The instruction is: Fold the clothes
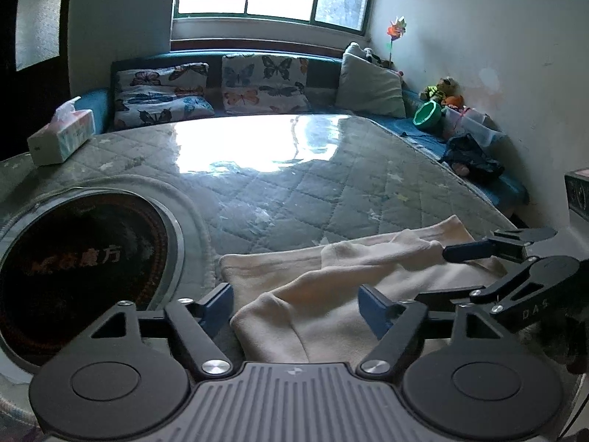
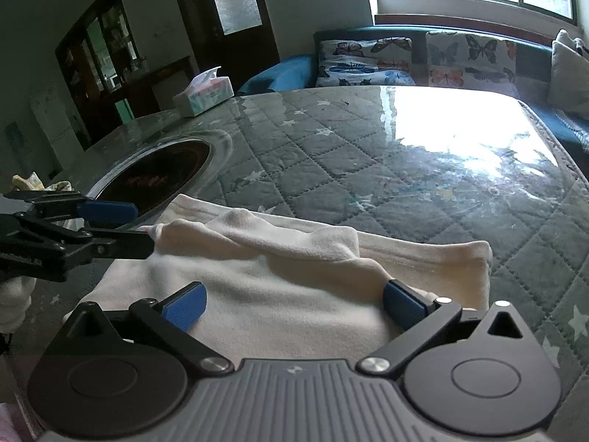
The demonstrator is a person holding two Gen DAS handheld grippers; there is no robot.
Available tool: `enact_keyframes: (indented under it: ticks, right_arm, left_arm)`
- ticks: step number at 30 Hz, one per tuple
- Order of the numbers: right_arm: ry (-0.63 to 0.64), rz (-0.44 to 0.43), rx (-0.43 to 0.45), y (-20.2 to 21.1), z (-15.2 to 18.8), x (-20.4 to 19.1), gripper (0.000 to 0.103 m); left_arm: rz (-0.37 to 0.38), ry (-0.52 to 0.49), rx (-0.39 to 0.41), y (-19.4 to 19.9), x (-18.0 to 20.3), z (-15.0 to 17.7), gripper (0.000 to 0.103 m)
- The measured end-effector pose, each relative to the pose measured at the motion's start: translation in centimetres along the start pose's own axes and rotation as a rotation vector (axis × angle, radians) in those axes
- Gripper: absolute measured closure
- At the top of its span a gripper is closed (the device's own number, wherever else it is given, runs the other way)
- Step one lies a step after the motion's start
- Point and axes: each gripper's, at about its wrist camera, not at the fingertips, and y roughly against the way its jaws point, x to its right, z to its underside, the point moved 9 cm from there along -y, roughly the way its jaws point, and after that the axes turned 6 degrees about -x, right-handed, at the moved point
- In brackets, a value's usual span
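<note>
Cream-white soft knit garment [image 2: 257, 294], partly folded, lying at the lower centre of both views on the grey quilted, plastic-covered table [image 2: 368, 154]. Left gripper [image 1: 296, 304] and right gripper [image 2: 292, 300] both stand wide open over the cloth, pads clear of it, holding nothing. The release appears complete; the next grasp is best taken at the outer edges, pinching all layers together so the fold stays square. A rumpled ridge crosses the garment's upper portion.

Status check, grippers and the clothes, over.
Left gripper open, right gripper open. Cream garment lying folded on the quilted table, released. Nothing in the way.
</note>
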Motion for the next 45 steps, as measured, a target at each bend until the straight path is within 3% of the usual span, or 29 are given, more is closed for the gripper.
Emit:
enact_keyframes:
  ticks: [7,12,17,22,26,31,40,45]
  right_arm:
    - [-0.035,-0.004,0.011,0.3,-0.3,0.0,0.0]
    - [-0.022,0.017,0.045,1.2,-0.1,-0.8,0.0]
    - [0.032,0.105,0.094,3.0,0.6,-1.3,0.0]
    - [0.117,0.189,0.125,4.7,2.0,-2.3,0.0]
    - [0.15,0.223,0.13,4.6,3.2,-3.1,0.0]
    - [0.158,0.237,0.092,3.3,4.4,-3.4,0.0]
    - [0.208,0.25,0.148,3.5,1.1,-4.3,0.0]
    - [0.282,0.23,0.132,0.8,-0.6,-5.8,0.0]
  left_arm:
    - [0.014,-0.014,0.045,1.2,0.3,-0.1,0.0]
    - [0.033,-0.001,0.058,1.6,0.4,-0.3,0.0]
    - [0.022,0.029,0.039,1.7,0.1,0.0,0.0]
    - [-0.019,-0.04,0.028,2.2,1.3,1.6,0.0]
    - [-0.039,-0.084,0.012,1.9,2.2,2.9,0.006]
    - [-0.071,-0.07,-0.052,0.3,1.6,4.2,0.015]
    - [-0.078,-0.048,-0.043,0.6,1.0,4.0,0.015]
    - [-0.083,-0.036,-0.057,0.8,0.6,4.5,0.015]
